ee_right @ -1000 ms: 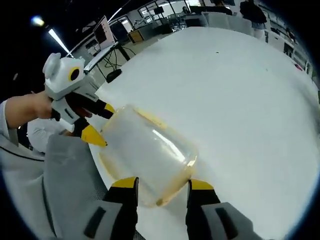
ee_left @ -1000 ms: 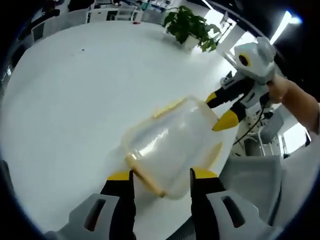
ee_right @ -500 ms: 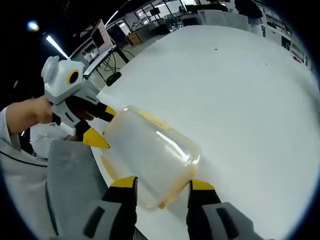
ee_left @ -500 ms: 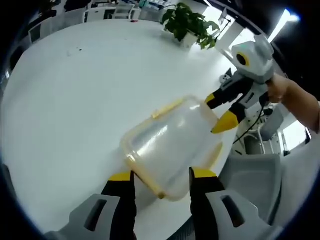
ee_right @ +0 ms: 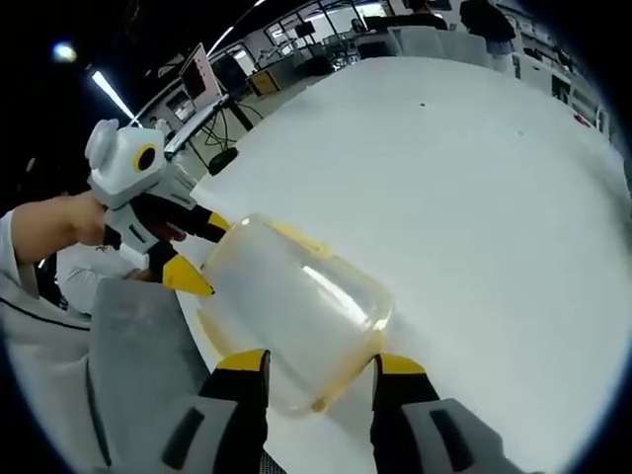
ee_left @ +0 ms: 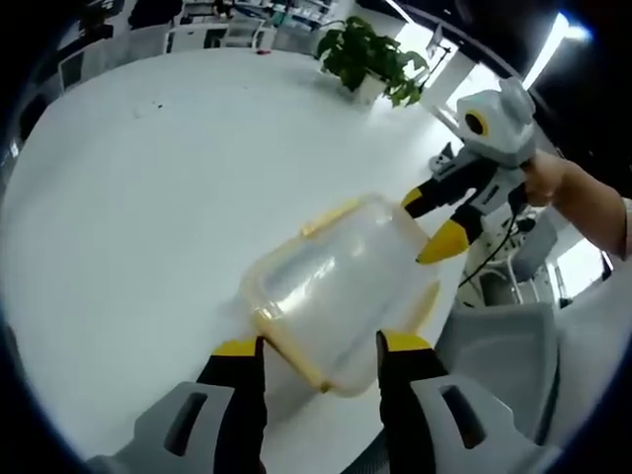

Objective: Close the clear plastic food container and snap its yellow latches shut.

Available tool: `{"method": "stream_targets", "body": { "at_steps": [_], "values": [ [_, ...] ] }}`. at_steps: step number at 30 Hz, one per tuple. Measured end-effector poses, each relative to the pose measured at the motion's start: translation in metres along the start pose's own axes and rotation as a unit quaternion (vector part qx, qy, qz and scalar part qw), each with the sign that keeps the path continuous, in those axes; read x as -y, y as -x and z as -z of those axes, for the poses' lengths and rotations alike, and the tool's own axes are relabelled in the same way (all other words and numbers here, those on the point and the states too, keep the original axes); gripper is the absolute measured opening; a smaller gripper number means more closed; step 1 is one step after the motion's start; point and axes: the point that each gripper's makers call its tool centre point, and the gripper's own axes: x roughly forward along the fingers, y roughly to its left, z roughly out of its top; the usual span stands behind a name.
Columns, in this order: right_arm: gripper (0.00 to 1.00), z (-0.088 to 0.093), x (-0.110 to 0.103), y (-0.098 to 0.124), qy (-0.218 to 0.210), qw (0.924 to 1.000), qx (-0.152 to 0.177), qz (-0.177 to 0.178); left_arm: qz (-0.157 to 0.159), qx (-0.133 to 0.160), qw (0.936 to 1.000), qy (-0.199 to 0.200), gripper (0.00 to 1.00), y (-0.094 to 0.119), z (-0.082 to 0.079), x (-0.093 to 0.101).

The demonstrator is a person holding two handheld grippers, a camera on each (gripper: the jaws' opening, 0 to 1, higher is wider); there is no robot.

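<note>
Latching stage, apparently: clear food container (ee_left: 336, 286) on white table (ee_left: 148, 168) edge, between parted, empty left gripper (ee_left: 318, 348) and right gripper (ee_right: 308, 363) jaws; next, press each yellow latch (ee_left: 331, 213) shut.

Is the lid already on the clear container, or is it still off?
On. The lid sits on the container, whose yellow latches still stick outward. Both grippers, left and right, are open.
</note>
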Motion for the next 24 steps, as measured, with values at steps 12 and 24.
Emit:
{"method": "stream_targets", "body": {
  "at_steps": [12,24],
  "values": [
    [0.47,-0.005,-0.001,0.003,0.104,0.994,0.008,0.031,-0.021,0.002,0.9975,-0.067,0.47,0.004,-0.004,-0.001],
    [0.5,-0.017,-0.008,0.016,0.182,0.9824,0.035,0.026,-0.022,0.028,0.9879,-0.151,0.54,0.017,-0.018,0.003]
  ]
}}
